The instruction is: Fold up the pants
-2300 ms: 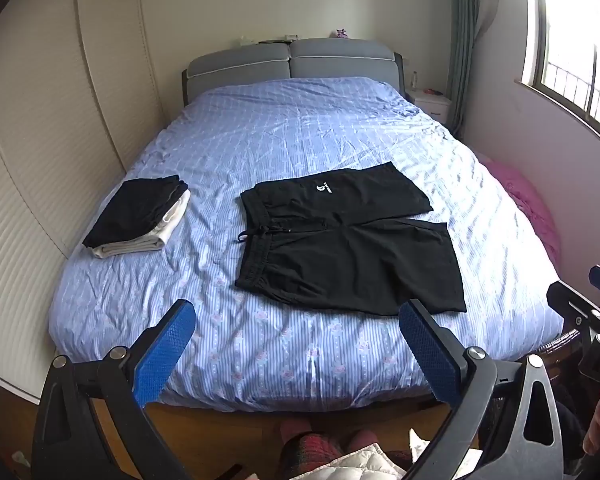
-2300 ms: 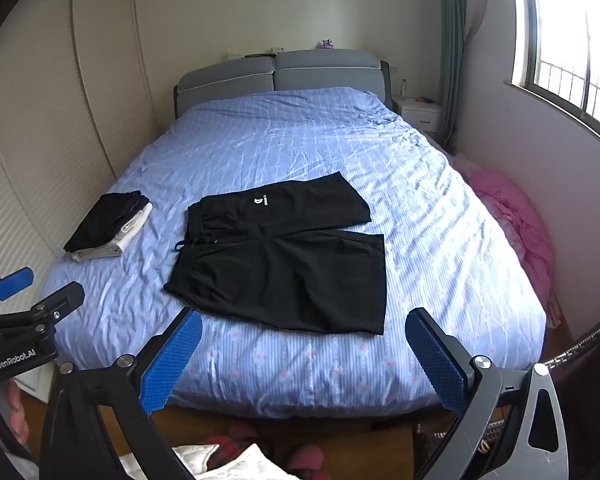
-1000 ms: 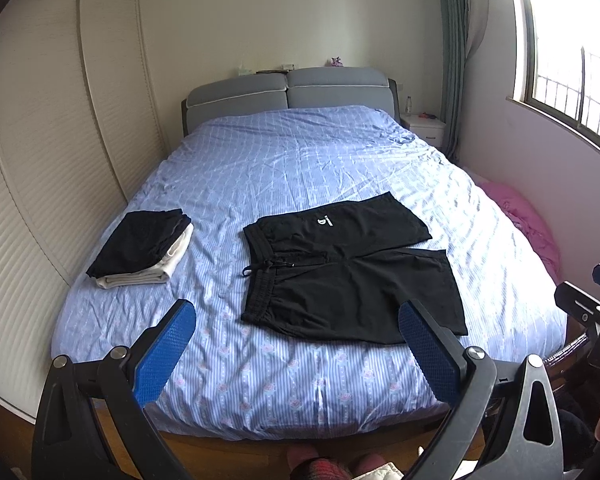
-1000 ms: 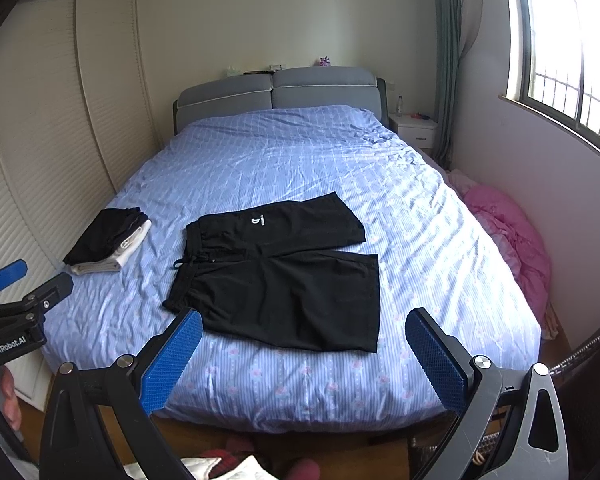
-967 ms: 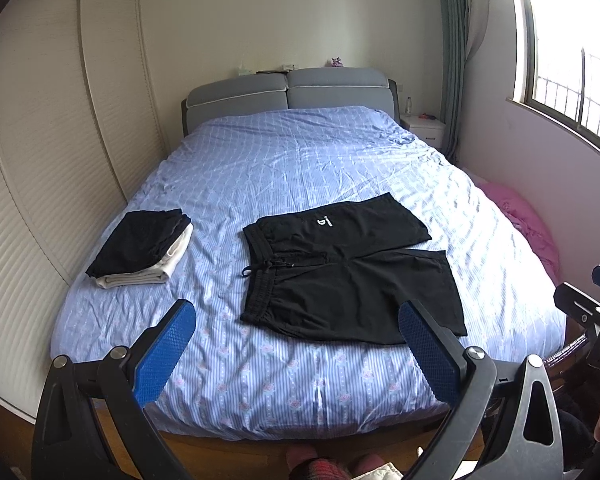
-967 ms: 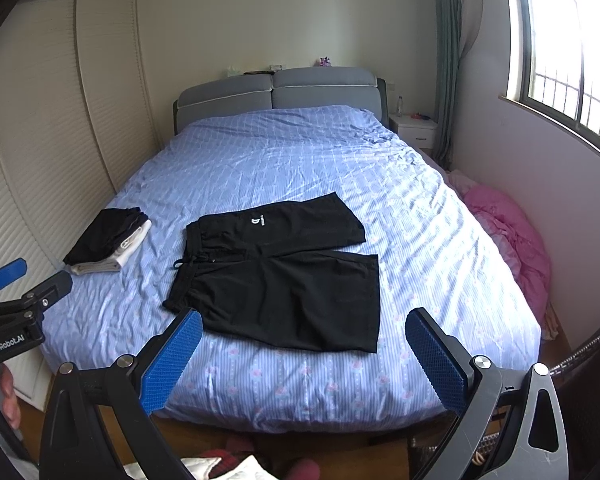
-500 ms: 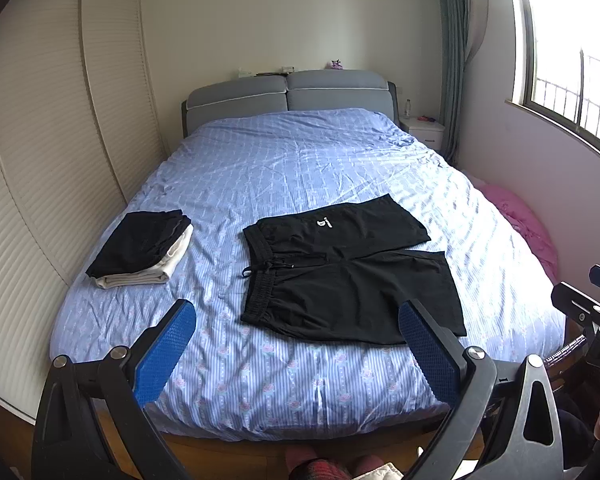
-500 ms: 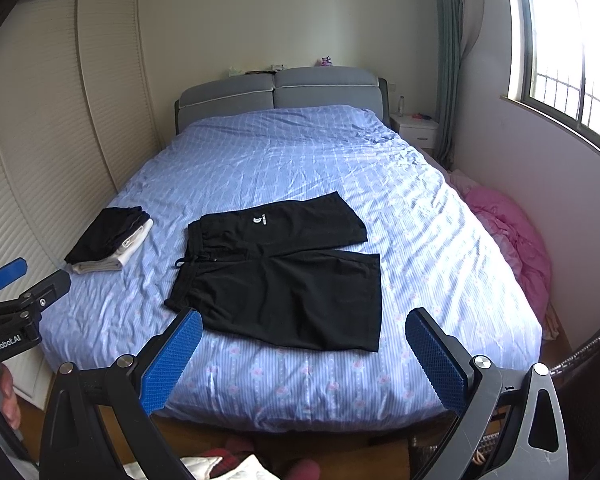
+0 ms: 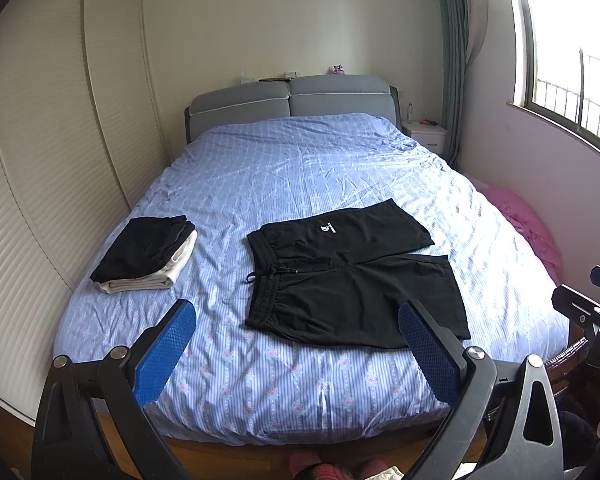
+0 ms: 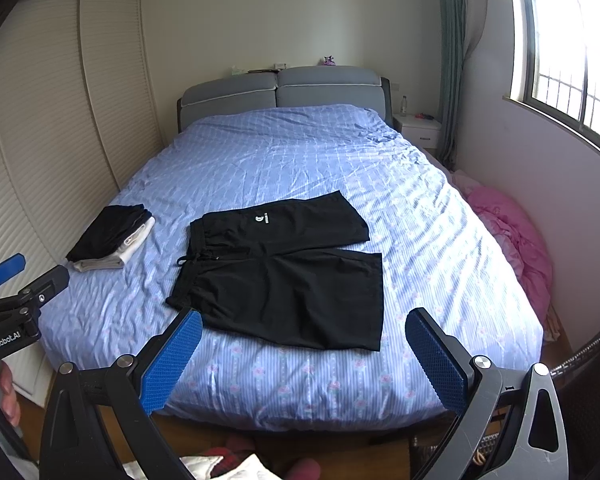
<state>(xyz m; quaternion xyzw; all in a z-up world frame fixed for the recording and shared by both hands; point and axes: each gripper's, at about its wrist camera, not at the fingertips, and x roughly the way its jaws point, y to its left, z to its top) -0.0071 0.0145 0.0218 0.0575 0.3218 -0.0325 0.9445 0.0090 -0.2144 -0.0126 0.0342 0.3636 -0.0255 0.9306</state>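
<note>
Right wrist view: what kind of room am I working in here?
Most likely a home bedroom: a wide bed with a blue patterned sheet and grey padded headboard, a white bedside cabinet, and black shorts laid flat for folding.

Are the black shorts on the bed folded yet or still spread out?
Spread flat: black shorts show waistband, drawstring and both legs side by side on the bed.

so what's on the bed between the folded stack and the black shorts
Only bare blue sheet lies between the folded stack and the black shorts; just the shorts' drawstring pokes into it. Both wrist views show this.
</note>
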